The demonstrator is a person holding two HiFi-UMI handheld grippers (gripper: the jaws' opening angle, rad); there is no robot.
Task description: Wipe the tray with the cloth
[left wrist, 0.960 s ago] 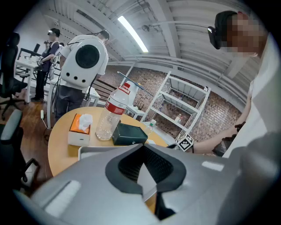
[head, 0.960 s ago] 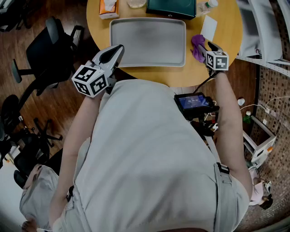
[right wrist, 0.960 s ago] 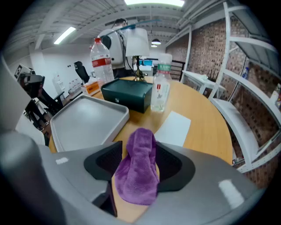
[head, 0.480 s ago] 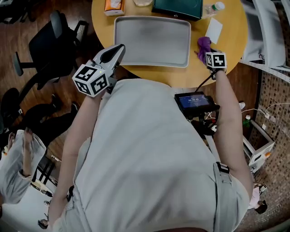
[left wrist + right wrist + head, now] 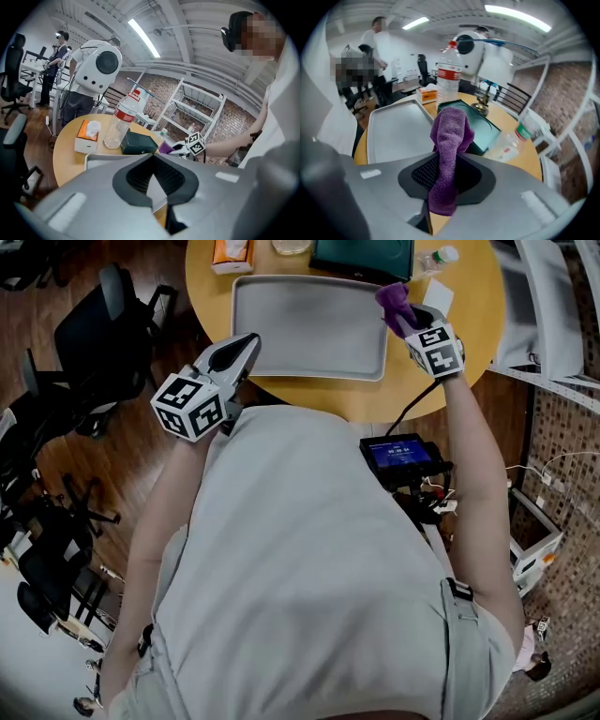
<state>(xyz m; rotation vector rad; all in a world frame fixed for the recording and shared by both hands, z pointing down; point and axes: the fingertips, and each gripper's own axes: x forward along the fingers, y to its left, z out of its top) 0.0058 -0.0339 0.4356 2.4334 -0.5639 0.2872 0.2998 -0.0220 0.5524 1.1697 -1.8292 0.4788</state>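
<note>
Tabletop [image 5: 375,395] — right gripper [image 5: 410,322] closing on cloth [image 5: 393,302].

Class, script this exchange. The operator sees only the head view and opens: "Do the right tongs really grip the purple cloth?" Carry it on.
Observer: Yes. The right gripper view shows the right tongs, which have just been closing, pinching the purple cloth between them.
Operator: And the left tongs?
Observer: The left tongs are together, with nothing between them, per the left gripper view.
Operator: What stands beyond the tray?
Observer: A tall clear bottle with a red label, upright between the tissue box and the dark green box.
</note>
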